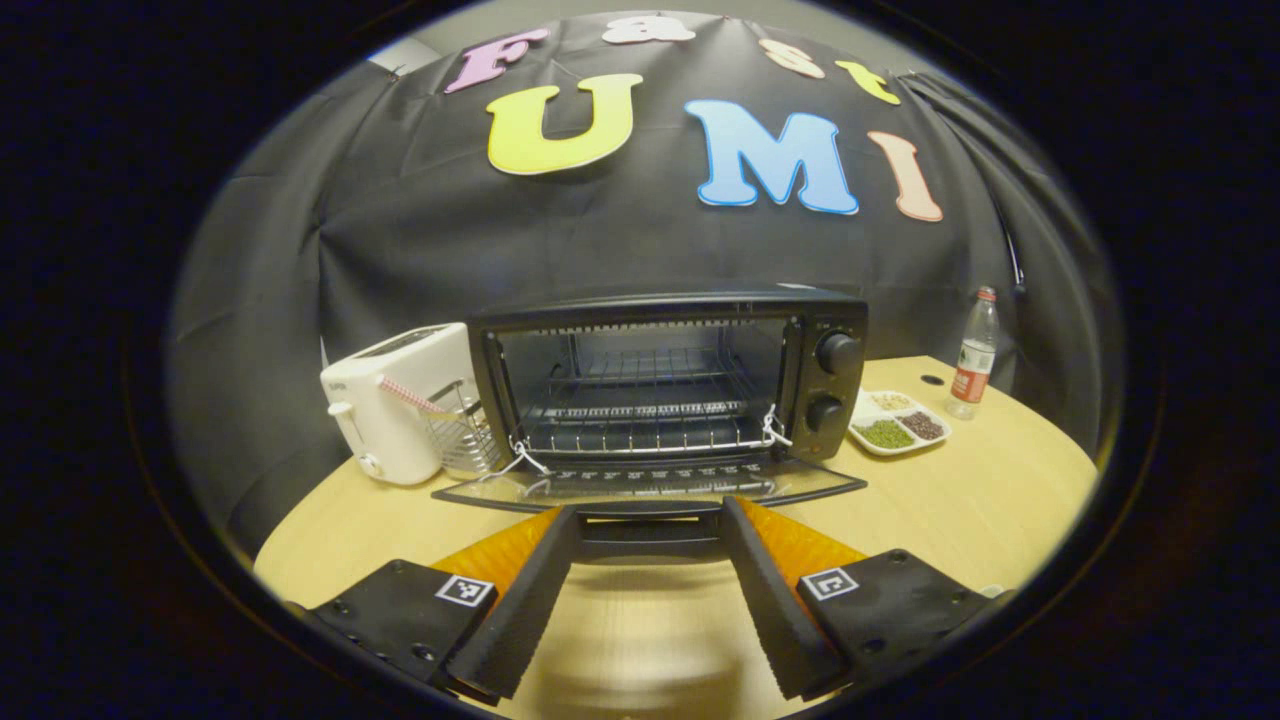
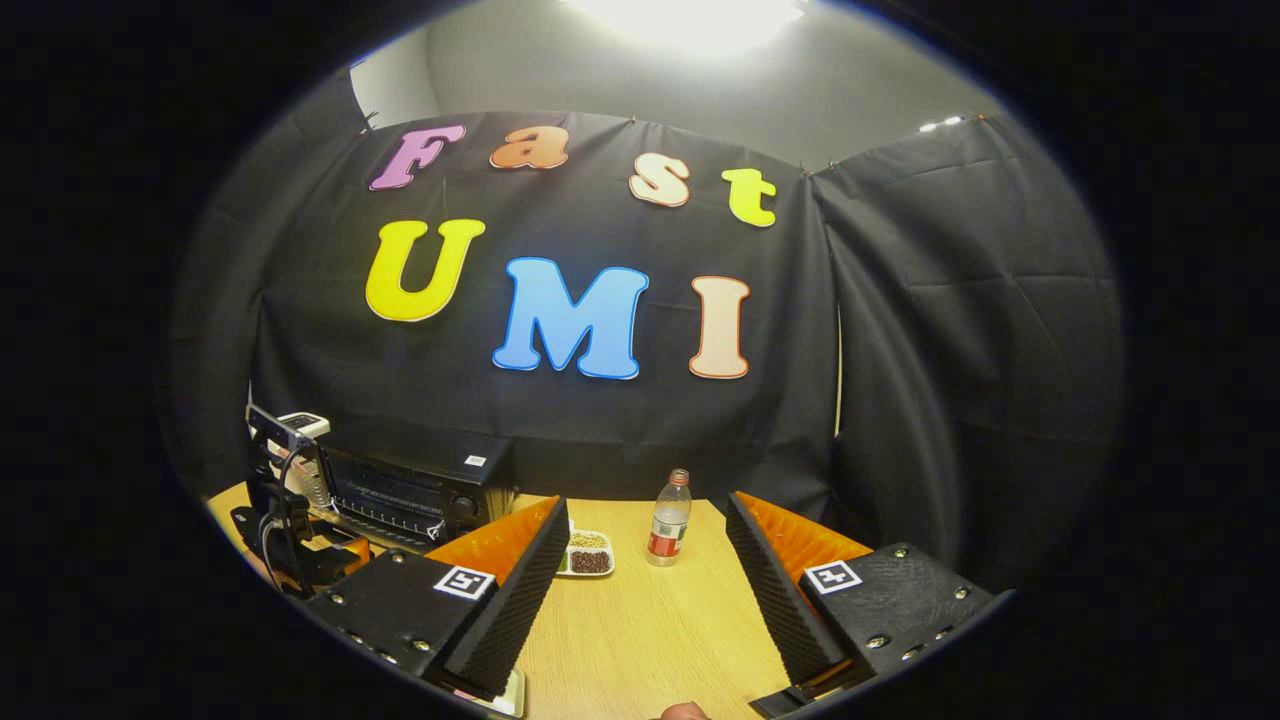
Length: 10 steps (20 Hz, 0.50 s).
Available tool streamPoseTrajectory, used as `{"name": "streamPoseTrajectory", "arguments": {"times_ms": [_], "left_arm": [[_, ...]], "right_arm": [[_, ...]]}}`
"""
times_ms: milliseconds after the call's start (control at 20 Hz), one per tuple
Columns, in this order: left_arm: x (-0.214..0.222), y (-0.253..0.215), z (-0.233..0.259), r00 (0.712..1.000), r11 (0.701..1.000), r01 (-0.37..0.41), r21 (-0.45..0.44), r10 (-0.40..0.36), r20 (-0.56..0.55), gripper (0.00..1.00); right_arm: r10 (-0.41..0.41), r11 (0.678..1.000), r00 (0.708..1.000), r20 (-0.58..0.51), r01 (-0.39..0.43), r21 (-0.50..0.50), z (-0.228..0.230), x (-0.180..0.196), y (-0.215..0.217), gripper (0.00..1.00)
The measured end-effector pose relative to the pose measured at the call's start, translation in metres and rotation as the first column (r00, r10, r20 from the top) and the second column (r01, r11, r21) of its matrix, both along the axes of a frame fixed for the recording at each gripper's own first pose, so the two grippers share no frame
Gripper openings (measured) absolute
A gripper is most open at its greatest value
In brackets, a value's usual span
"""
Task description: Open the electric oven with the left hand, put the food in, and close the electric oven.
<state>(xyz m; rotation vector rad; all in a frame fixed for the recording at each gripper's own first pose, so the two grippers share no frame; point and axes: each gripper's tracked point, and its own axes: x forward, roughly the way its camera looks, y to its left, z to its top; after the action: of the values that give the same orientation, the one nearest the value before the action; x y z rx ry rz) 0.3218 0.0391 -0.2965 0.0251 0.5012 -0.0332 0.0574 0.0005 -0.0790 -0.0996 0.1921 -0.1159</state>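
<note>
Oven [image 1: 665, 385] sits dead ahead of the left gripper [image 1: 650, 590], door [image 1: 650, 487] dropped flat, its handle between the spread, empty jaws. Right gripper [image 2: 645, 590] gapes empty too, bottle [image 2: 669, 519] ahead between its jaws. I'd back out straight, then fetch food. Labels too small to read.

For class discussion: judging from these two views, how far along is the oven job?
Done: the oven door lies folded down, rack bare. In hand: the open left tool sits at the door's handle; the open right tool holds nothing. Left: putting the food in and closing the door.
</note>
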Motion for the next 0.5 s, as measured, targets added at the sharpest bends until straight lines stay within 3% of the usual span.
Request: {"name": "streamPoseTrajectory", "arguments": {"times_ms": [300,350,500], "left_arm": [[-0.005,-0.004,-0.019,0.998,1.000,-0.001,0.005,0.002,-0.063,0.92],[-0.008,-0.005,-0.019,0.998,1.000,-0.004,-0.004,0.003,-0.062,0.96],[-0.012,-0.006,-0.004,1.000,1.000,-0.009,-0.017,0.008,-0.028,0.96]], "right_arm": [[0.021,1.000,1.000,-0.012,-0.021,0.003,-0.003,-0.004,0.003,0.97],[0.025,1.000,1.000,-0.012,-0.025,0.005,-0.002,-0.004,0.004,0.97],[0.050,0.998,0.999,-0.013,-0.049,0.025,-0.005,-0.005,0.008,0.97]]}}
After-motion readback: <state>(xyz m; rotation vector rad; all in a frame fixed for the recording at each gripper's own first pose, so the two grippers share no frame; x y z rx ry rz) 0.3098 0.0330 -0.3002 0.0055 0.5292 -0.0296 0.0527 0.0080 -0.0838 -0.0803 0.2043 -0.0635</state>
